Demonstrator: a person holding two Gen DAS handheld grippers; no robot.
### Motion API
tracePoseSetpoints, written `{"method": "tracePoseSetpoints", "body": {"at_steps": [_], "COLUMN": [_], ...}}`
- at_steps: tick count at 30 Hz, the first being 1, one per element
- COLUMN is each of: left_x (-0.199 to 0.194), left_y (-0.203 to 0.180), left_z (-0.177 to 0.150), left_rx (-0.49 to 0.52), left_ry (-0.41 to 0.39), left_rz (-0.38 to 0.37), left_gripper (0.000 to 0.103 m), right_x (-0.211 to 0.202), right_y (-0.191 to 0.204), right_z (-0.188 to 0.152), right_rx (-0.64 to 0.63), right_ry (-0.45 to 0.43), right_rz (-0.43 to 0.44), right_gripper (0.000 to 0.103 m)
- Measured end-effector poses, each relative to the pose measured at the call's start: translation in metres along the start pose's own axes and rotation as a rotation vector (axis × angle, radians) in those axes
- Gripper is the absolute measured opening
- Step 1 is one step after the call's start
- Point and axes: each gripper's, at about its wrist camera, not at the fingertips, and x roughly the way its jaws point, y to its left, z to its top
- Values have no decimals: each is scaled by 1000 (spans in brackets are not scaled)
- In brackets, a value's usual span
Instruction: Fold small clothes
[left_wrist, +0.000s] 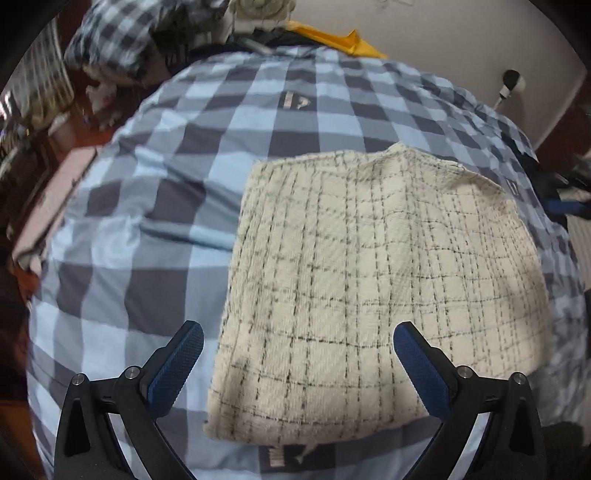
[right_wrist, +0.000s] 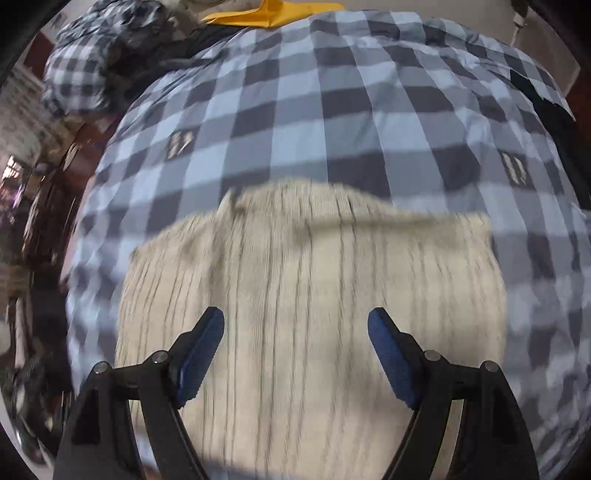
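A cream garment with a thin black grid lies folded flat on the blue-and-grey checked bed cover. My left gripper hangs open above the garment's near left part, nothing between its blue pads. In the right wrist view the same cream garment is blurred by motion and fills the lower middle. Over it my right gripper stands open and holds nothing. Neither gripper touches the cloth.
A checked pillow and a yellow cloth lie at the bed's far end. Dark red floor and clutter run along the left side of the bed. A white wall with a plug is at the far right.
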Motion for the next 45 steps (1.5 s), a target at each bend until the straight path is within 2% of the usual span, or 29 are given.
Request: {"method": "tracePoseSetpoints", "body": {"at_steps": [2,4,5,6,9,11,13,14,15,17,18,19,20,21,22,25,28,29,31,32,34,35,36,38,40,42,44,45], "left_x": [-4,-2,3,8,45,69,84,88,89,84,81,81,79,78,78,74,64,60,48,39,14,0,-7,-13,-3,19,42,58], "left_y": [-8,-15,-17,-18,-20,-14,-6,-3,1,6,8,10,17,27,34,52,63,70,88,94,102,101,98,83,61,29,5,-4], "left_z": [-2,-3,-3,-3,-7,-15,-28,-35,-41,-47,-49,-51,-52,-54,-55,-55,-53,-51,-40,-37,-26,-19,-13,1,15,36,49,56], "left_rx": [58,99,107,107,106,85,116,163,196,222,235,232,190,136,89,-4,-41,-55,-107,-126,-147,-143,-133,-95,-34,54,93,90], "left_ry": [-32,-45,-52,-51,41,105,130,134,130,112,116,135,150,166,182,225,246,255,272,262,173,100,44,-32,-61,-75,-101,-91], "left_rz": [-26,-91,-123,-143,-205,-178,-65,-19,-28,-38,-17,5,-11,-20,-38,-80,-86,-87,-41,-11,86,132,133,61,-29,-99,-116,-133], "left_gripper": [103,103,103,103,103,103,103,103,103,103,103,103,103,103,103,103,103,103,103,103,103,103,103,103,103,103,103,103], "right_x": [-19,-34,-37,-36,-7,34,69,90,110,146,160,168,166,162,157,137,133,130,121,114,103,99,97,102,114,131,158,170], "right_y": [3,7,8,10,20,40,60,69,73,69,61,48,38,25,15,-39,-99,-122,-151,-157,-151,-142,-133,-105,-77,-53,-28,-20], "right_z": [-25,-51,-67,-79,-103,-113,-117,-119,-119,-121,-123,-124,-125,-124,-123,-122,-124,-125,-125,-124,-115,-107,-98,-75,-54,-39,-16,-6], "right_rx": [-56,-106,-107,-98,-61,-80,-119,-145,-161,-180,-188,-196,-176,-142,-119,-59,47,118,252,296,286,260,235,160,44,-87,-237,-289], "right_ry": [60,94,98,104,94,98,80,87,107,163,180,177,170,172,176,136,163,168,155,119,32,-12,-50,-119,-185,-232,-253,-258], "right_rz": [-17,23,65,94,121,45,27,29,42,-2,-48,-38,17,37,-2,-257,-390,-385,-277,-296,-341,-337,-320,-276,-249,-299,-343,-333], "right_gripper": [78,79,81,88,91,91,91,91,91,91,91,91,91,91,91,91,91,92,92,92,93,93,93,93,93,93,93,93]}}
